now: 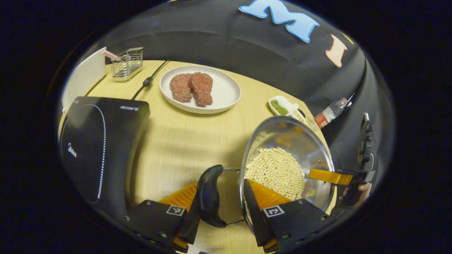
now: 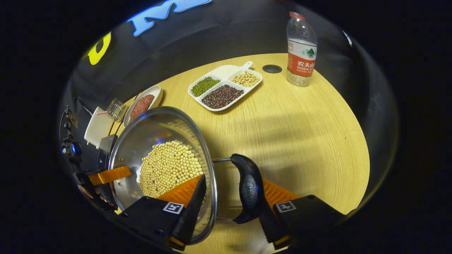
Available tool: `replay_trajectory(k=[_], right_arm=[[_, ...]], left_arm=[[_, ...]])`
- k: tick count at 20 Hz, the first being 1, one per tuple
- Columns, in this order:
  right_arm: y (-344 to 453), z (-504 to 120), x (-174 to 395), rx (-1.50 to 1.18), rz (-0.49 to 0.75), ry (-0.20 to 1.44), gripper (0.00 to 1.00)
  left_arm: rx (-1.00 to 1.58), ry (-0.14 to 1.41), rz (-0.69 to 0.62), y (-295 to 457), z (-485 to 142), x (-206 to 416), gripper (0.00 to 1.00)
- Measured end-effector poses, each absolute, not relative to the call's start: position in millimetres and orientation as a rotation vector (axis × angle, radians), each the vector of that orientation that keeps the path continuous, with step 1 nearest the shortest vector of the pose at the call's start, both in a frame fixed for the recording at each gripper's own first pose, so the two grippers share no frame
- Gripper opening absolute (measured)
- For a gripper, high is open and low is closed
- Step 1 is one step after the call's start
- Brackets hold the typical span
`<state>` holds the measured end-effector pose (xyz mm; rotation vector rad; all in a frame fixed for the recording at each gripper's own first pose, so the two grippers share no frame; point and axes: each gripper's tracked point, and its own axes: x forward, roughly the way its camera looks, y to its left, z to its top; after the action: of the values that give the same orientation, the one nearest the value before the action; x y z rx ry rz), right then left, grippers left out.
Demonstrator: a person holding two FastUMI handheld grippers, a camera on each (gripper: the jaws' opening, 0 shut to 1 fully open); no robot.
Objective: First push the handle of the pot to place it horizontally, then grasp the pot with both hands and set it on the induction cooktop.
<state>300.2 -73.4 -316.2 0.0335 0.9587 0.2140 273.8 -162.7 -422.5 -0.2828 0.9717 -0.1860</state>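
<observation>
A steel pot (image 1: 300, 141) (image 2: 141, 141) holding soybeans (image 1: 275, 169) (image 2: 169, 165) sits at the near side of the wooden table. My left gripper (image 1: 222, 190) is shut on it: one finger lies outside the black side handle (image 1: 210, 194), the other inside the rim. My right gripper (image 2: 231, 190) grips the opposite black handle (image 2: 249, 190) the same way, one finger inside the pot. Each gripper appears across the pot in the other's view, the right gripper (image 1: 339, 176) and the left gripper (image 2: 106, 176). The black induction cooktop (image 1: 102, 141) (image 2: 104, 148) lies to the pot's left.
Behind the pot stand a white plate (image 1: 226, 95) (image 2: 155, 95) with two meat patties, a divided bean tray (image 1: 284, 106) (image 2: 226, 84) and a water bottle (image 1: 330, 113) (image 2: 300, 49). A wire rack (image 1: 127, 63) (image 2: 116, 108) and the cooktop's cord (image 1: 148, 81) lie beyond the cooktop.
</observation>
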Motion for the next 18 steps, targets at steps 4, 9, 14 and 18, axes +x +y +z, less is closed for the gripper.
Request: replay_trajectory(k=[4,9,14,18], right_arm=[[-78.0,-317.6,299.2,0.066,0.204,0.968,0.61],[-76.6,-317.1,298.5,0.079,0.203,0.974,0.53],[-77.8,-313.4,294.6,0.06,0.203,0.967,0.52],[-80.6,-301.1,282.3,0.051,0.195,0.952,0.52]], left_arm=[[-0.329,0.965,-0.173,-159.4,-423.6,276.3,0.57],[-0.341,0.973,-0.176,-160.3,-424.3,276.0,0.48],[-0.333,0.983,-0.171,-160.6,-425.1,273.8,0.51],[-0.344,0.99,-0.174,-163.3,-422.3,269.8,0.55]])
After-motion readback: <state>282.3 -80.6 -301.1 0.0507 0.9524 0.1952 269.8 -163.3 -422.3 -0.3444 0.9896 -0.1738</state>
